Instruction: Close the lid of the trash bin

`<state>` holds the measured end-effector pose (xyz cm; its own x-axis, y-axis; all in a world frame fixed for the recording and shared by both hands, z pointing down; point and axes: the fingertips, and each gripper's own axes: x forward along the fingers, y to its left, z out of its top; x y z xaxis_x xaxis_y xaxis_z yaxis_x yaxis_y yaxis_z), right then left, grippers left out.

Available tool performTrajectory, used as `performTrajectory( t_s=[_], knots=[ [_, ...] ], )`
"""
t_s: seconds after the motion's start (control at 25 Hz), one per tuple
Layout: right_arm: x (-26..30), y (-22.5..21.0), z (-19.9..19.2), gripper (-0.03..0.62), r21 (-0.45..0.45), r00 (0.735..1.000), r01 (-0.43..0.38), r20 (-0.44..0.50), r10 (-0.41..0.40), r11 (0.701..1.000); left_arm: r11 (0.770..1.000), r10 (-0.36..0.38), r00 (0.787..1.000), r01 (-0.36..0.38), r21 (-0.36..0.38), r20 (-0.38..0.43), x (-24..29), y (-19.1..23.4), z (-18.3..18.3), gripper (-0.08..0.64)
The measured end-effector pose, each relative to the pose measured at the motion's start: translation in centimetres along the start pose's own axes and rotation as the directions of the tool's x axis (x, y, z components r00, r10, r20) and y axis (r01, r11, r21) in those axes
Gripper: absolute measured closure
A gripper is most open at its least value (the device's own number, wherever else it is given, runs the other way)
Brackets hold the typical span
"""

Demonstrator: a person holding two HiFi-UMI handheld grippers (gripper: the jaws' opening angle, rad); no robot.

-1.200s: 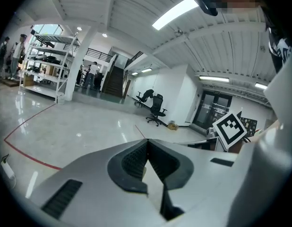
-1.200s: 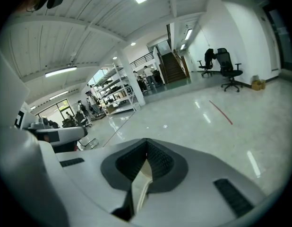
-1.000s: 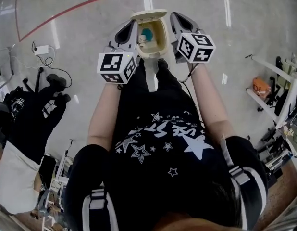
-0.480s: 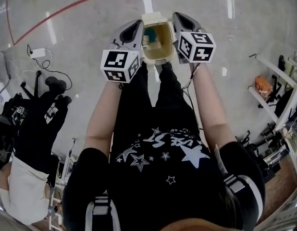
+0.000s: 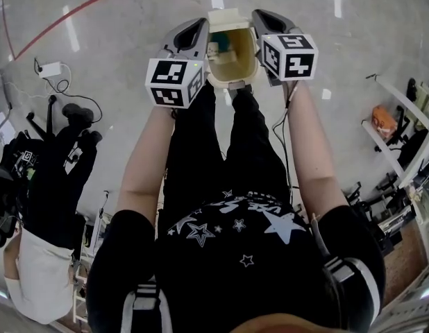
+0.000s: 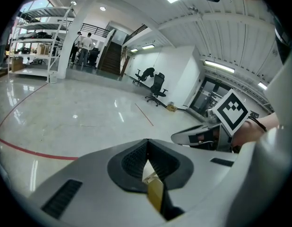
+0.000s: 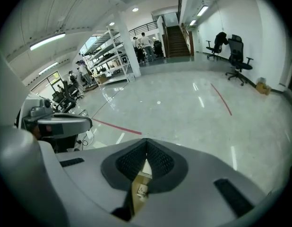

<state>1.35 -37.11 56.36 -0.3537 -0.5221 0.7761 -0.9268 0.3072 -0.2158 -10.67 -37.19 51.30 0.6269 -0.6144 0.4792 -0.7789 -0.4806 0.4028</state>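
One bin sits on the floor at top centre of the head view. Its one lid stands open at the far rim.

Two claws flank it: left claw just left of the bin, right claw just right. I read both with tips pressed together and nothing gripped. A sliver of bin shows below each pair of tips.

Two marker cubes: left cube, right cube. One red line crosses the upper left.
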Motion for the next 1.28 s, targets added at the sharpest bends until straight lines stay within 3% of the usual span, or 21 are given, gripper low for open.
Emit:
performTrajectory(
  t_s=[0.2, 0.52, 0.72, 1.28],
  knots=[
    [0.1, 0.3, -0.6, 0.586, -0.023, 1.0, -0.021, -0.009, 0.021, 0.999, 1.0, -0.003, 1.0, 0.003, 0.005, -0.006, 0.8, 0.0, -0.7, 0.549],
    [-0.9, 0.4, -2.6, 0.586, 0.057, 0.998, -0.066, -0.012, 0.066, 0.996, 1.0, 0.001, 1.0, -0.001, 0.001, -0.026, 0.4, -1.3, -2.4, 0.549],
    [-1.2, 1.2, -5.9, 0.586, 0.047, 0.994, -0.08, -0.074, 0.084, 0.996, 1.0, 0.008, 0.999, -0.008, -0.003, -0.052, 0.0, -2.1, -4.5, 0.549],
    [-3.5, 2.7, -14.2, 0.586, 0.102, 0.979, -0.146, -0.126, 0.159, 0.984, 0.998, 0.055, 0.988, -0.057, -0.014, -0.143, -1.9, -5.9, -12.3, 0.549]
  ],
)
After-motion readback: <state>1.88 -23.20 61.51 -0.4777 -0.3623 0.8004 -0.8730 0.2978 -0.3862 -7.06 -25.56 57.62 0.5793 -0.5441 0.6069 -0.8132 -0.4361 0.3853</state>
